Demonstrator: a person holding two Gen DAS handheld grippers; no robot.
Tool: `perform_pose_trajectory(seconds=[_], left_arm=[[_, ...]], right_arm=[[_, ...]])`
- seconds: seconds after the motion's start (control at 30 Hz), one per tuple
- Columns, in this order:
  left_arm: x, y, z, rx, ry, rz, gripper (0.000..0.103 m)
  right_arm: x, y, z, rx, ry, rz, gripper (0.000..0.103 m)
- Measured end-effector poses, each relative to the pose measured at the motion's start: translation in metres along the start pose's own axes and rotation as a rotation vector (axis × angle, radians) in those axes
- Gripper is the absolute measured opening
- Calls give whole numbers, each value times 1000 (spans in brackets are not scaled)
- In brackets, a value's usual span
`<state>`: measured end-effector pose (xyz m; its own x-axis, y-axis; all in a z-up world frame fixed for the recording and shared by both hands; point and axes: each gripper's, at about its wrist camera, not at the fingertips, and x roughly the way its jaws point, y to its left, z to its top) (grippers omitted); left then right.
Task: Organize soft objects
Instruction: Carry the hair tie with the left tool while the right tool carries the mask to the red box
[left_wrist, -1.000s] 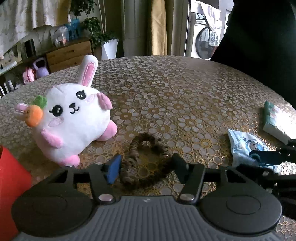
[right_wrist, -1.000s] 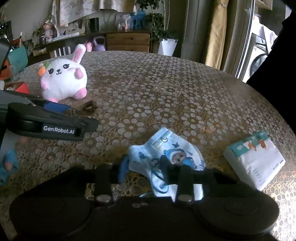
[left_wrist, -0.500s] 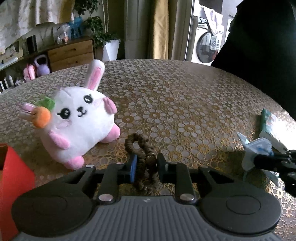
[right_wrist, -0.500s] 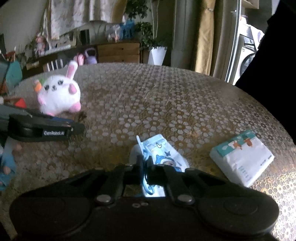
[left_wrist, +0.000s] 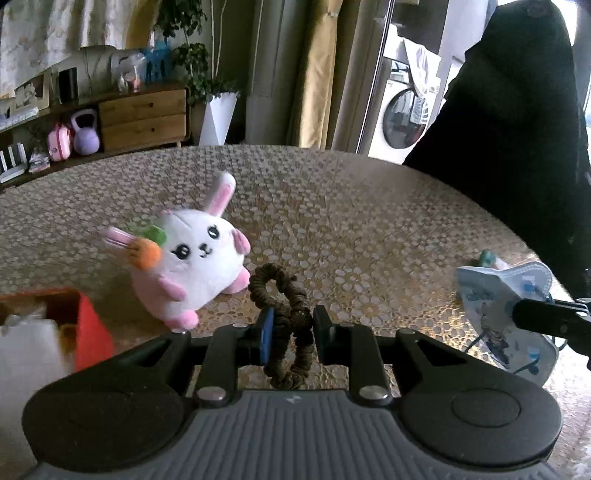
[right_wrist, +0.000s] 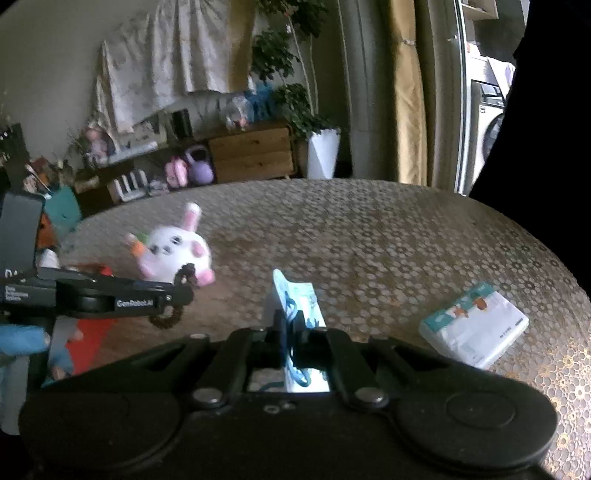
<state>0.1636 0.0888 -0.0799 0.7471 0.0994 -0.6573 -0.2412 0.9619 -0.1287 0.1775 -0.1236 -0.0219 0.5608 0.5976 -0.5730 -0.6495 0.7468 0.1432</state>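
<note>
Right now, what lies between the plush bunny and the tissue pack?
In the right wrist view, only bare patterned tablecloth lies between plush bunny and tissue pack; the face mask hangs lifted in the foreground.

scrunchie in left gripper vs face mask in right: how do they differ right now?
The scrunchie is a dark brown ruffled loop; the face mask is flat, pale blue, with a cartoon print.
The scrunchie bulges between the left gripper pads; the mask stands edge-on in the right gripper.
Shared: both are clamped and off the table.
</note>
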Motion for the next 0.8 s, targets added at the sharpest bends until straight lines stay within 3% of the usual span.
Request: perform_pose_trajectory(seconds=[0.43, 0.8], left_arm=[[-86, 41, 7, -20, -28, 3, 22], [-149, 93, 12, -45, -99, 53, 22]], right_arm=[[-43, 69, 28, -46, -75, 120, 2], [-53, 133, 51, -96, -142, 208, 2]])
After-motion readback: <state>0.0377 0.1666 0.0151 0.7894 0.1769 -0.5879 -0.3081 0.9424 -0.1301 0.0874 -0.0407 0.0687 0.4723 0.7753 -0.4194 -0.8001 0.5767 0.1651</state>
